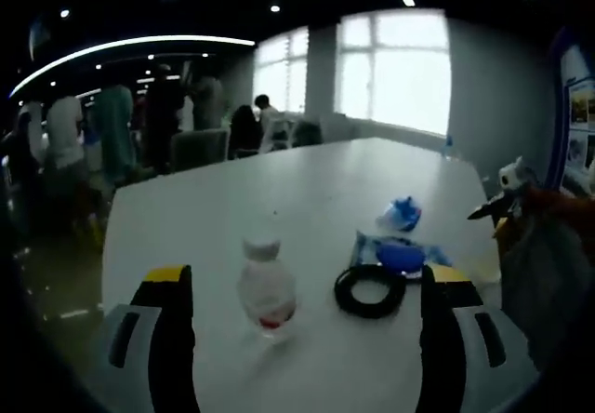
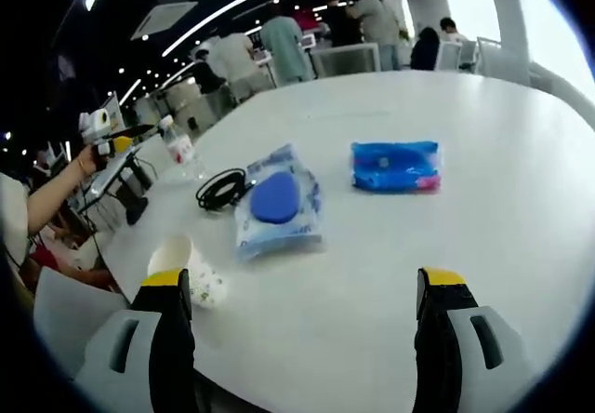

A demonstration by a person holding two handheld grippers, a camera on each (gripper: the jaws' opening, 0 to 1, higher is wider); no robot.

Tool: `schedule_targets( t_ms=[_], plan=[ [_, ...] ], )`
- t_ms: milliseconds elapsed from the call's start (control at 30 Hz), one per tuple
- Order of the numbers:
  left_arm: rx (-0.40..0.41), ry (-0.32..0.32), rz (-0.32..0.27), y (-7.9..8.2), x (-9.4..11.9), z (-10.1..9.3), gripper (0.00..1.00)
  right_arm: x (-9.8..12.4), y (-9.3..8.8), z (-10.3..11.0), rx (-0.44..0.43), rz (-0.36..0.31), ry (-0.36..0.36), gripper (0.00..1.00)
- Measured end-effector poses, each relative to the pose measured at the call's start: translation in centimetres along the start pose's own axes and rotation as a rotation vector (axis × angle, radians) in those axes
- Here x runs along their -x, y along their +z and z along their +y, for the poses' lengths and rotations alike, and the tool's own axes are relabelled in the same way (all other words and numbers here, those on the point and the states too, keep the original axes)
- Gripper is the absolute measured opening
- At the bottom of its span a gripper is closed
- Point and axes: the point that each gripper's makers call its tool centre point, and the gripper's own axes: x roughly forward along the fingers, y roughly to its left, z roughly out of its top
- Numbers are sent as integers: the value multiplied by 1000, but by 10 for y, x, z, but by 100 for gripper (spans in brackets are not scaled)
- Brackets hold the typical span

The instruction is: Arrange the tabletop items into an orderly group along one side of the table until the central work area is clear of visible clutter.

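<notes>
Left gripper view: bottle (image 1: pixel 266 287) stands between open left tongs (image 1: pixel 307 287)

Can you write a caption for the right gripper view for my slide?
Open right gripper above a white table holding a blue pouch, blue packet, black cable, bottle and paper cup.

Table (image 2: pixel 521 246) layout: a paper cup (image 2: pixel 186 269) stood at one edge; a bottle (image 2: pixel 178 150), cable coil (image 2: pixel 221 190) and pouch (image 2: pixel 276 210) lay inward, a wipes pack (image 2: pixel 395 166) beyond.
</notes>
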Motion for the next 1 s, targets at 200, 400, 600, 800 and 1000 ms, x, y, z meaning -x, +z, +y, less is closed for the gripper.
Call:
schedule_targets(
  t_ms=[200,400,600,800,1000],
  plan=[
    [8,2,-2,-3,9,-16,99,0,3,3,-16,-19,17,99],
    [33,12,-21,-4,14,-34,99,0,10,10,-40,-54,44,99],
    [27,6,0,-12,15,-61,99,1,12,22,-42,-69,82,99],
    [5,-21,17,-15,13,-90,96,0,12,34,-17,-55,124,99],
    [54,-44,-13,-11,9,-114,92,-2,16,33,18,-45,113,99]
  ],
)
